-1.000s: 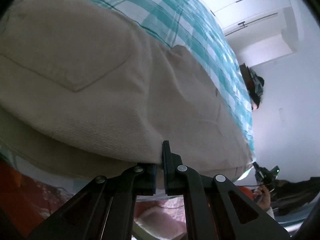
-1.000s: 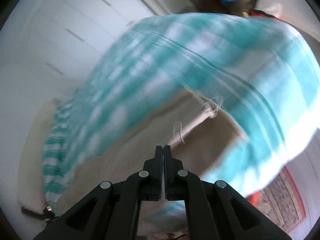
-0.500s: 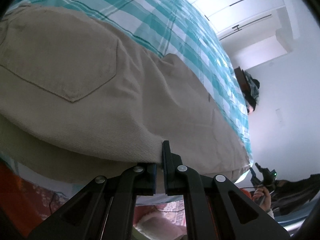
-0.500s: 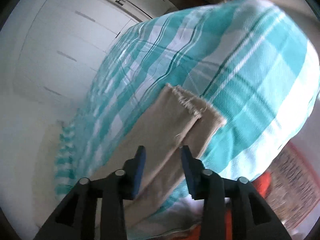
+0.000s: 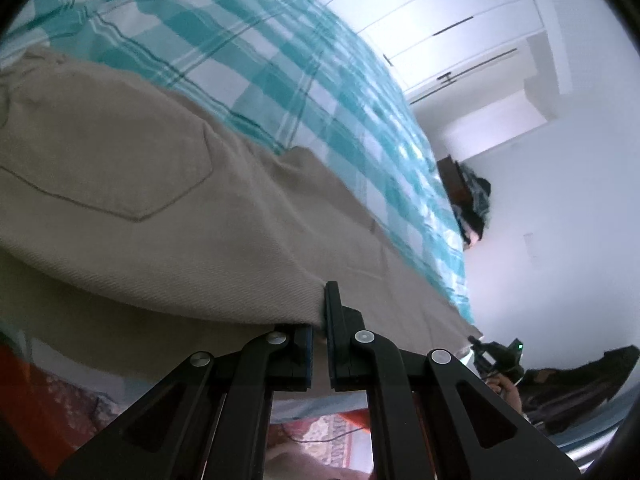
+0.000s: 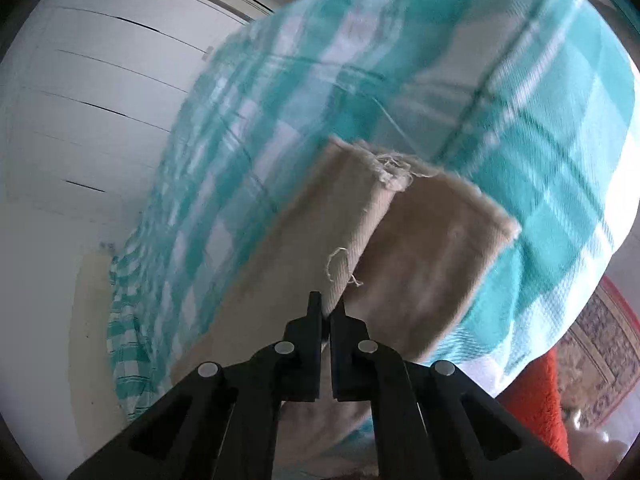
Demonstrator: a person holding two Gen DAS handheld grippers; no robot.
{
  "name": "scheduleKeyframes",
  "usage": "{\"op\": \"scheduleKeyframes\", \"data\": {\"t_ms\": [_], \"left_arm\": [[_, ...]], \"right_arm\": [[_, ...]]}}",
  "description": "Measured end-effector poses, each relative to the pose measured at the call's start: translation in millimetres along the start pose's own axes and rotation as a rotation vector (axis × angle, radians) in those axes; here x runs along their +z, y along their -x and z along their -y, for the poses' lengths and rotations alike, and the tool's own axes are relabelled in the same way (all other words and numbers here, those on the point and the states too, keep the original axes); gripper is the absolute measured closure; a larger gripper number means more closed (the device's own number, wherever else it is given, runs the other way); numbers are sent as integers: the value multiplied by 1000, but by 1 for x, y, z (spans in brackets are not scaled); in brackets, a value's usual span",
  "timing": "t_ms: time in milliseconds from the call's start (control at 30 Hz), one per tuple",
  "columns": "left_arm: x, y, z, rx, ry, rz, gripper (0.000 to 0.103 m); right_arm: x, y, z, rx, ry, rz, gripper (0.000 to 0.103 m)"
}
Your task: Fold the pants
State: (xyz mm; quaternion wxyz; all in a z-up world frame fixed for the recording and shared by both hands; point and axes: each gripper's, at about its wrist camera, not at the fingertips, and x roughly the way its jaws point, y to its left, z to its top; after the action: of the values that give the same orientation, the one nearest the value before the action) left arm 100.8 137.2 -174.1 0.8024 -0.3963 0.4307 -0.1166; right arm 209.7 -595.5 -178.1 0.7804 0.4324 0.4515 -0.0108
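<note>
Beige pants [image 5: 168, 208] lie along the near edge of a bed, back pocket up, in the left wrist view. My left gripper [image 5: 320, 312] is shut on the fabric's near edge, just past the pocket. In the right wrist view the two pant legs [image 6: 404, 240] end in frayed hems, one leg overlapping the other. My right gripper [image 6: 326, 312] is shut on the folded edge of the upper leg, a short way back from the hems. Far along the pants, the left wrist view also shows the right gripper [image 5: 496, 354], small, in a hand.
The bed carries a teal and white checked sheet [image 5: 280, 60] [image 6: 520, 100]. White wardrobe doors [image 6: 100, 80] stand behind it. A red rug [image 6: 532, 392] and a patterned carpet [image 6: 600, 340] cover the floor below the bed's edge. A dark piece of furniture [image 5: 464, 188] stands by the far wall.
The right gripper opened over the pant legs, then shut on the upper leg's edge. The left gripper rose a little with the pants' edge still pinched.
</note>
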Motion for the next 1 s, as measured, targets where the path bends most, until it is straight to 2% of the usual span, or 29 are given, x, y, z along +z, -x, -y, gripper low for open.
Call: {"op": "scheduleKeyframes", "data": {"t_ms": [133,300,433,533,567,600,633,667,700,733,767,900,1000], "left_arm": [[-12,-1,-6,31,27,-58,100],[-30,-20,-25,109,56,-134,100],[-33,-23,-22,150,20,-151,100],[-35,-25,-18,184,-7,-157,98],[-35,-26,-17,208,-12,-164,96],[-37,-27,-17,256,-19,-177,88],[-38,-26,-16,289,-23,-182,76],[-40,-22,-15,315,-26,-182,68],[-43,-16,-13,333,-30,-177,53],[-44,-11,-11,345,-33,-170,41],[-47,-3,-8,367,-41,-158,38],[-64,33,13,475,-127,-84,37],[-61,53,39,485,-227,15,33]], "right_arm": [[-7,22,-11,-30,75,25,100],[-14,12,19,-96,36,-17,100],[-17,5,24,-125,38,-6,100],[-17,4,12,-169,100,2,100],[-18,4,8,-187,124,8,99],[-18,5,5,-197,136,13,98],[-19,7,3,-209,151,25,92],[-21,11,1,-227,161,41,81],[-23,16,0,-241,171,57,65],[-25,23,0,-240,178,70,56],[-28,31,0,-255,183,92,48],[-36,66,2,-371,224,244,48],[-32,80,-11,-417,310,330,48]]}}
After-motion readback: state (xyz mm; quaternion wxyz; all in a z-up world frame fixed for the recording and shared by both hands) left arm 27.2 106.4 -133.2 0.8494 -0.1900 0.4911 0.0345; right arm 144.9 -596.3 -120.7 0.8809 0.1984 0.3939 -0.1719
